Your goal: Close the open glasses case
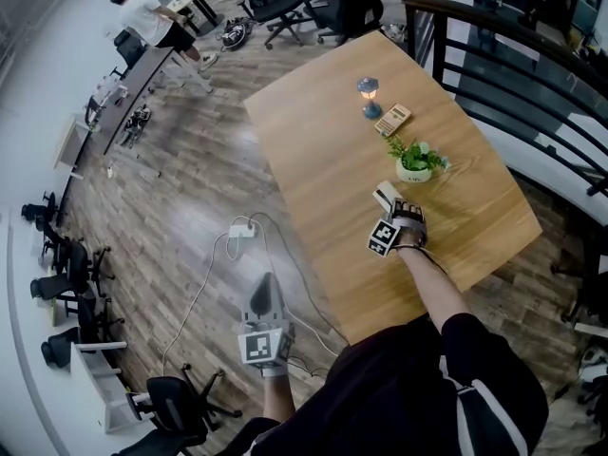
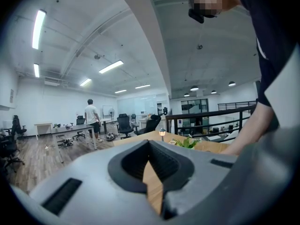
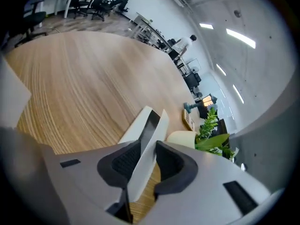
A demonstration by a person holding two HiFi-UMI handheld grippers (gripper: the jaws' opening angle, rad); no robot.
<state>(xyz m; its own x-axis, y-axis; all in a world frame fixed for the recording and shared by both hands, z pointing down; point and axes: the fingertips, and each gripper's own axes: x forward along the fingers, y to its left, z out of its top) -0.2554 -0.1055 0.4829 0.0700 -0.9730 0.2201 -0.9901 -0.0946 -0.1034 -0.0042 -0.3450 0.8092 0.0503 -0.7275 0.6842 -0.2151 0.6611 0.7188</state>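
Note:
The white glasses case (image 1: 385,196) stands open on the wooden table (image 1: 323,160), just in front of the plant pot. In the right gripper view its dark inside shows between the two white shells (image 3: 157,130). My right gripper (image 3: 149,146) is over the case (image 1: 388,207), jaws open, with one white shell running up between them; a gap shows beside the left pad. My left gripper (image 1: 266,285) hangs off the table's left side above the floor. Its jaws (image 2: 149,144) are shut on nothing.
A potted plant (image 1: 418,160) stands just past the case, seen also as a plant (image 3: 211,135) on the right. Further back are a small lamp (image 1: 369,93) and a calculator-like object (image 1: 391,120). A power strip (image 1: 242,229) with its cable lies on the floor. A railing (image 1: 513,55) runs to the right.

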